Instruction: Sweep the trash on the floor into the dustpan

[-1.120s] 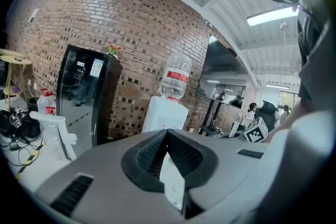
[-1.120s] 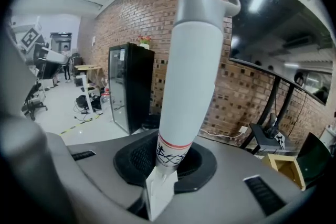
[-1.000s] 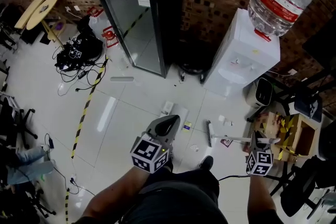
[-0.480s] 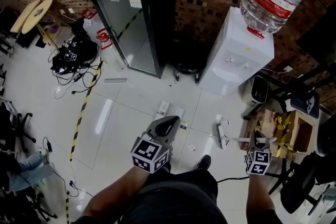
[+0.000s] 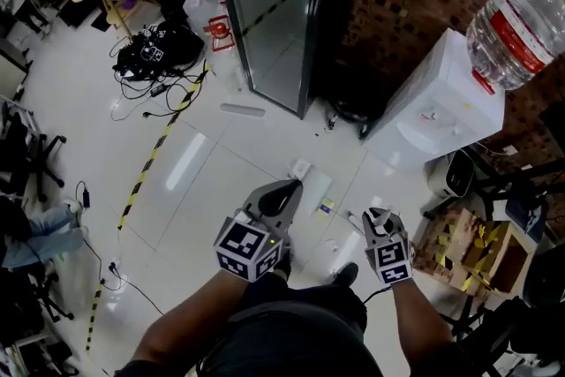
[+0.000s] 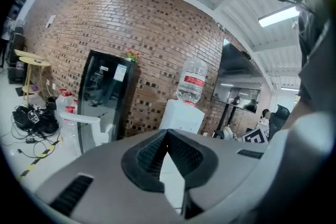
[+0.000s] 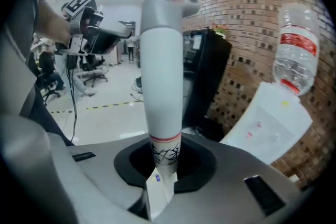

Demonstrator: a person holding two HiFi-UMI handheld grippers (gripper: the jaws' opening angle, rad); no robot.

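My right gripper [image 5: 380,222] is shut on a white broom handle [image 7: 161,92], which stands upright between its jaws in the right gripper view; the broom's head is hidden. My left gripper [image 5: 275,197] hangs over the white floor tiles with its jaws together and nothing between them [image 6: 167,132]. Small scraps of trash [image 5: 327,207] lie on the tiles between the two grippers. A flat white object [image 5: 311,181] lies just beyond the left gripper; I cannot tell whether it is the dustpan.
A black glass-door fridge [image 5: 291,22] stands ahead and a white water dispenser [image 5: 439,112] with its bottle [image 5: 516,22] at the right. A cardboard box [image 5: 481,247] sits far right. Cables [image 5: 150,57] and yellow-black floor tape [image 5: 157,153] lie to the left.
The right gripper has swung left and closer to my body. The broom handle went from lying sideways to upright. The head view turned left. The left gripper hardly moved.
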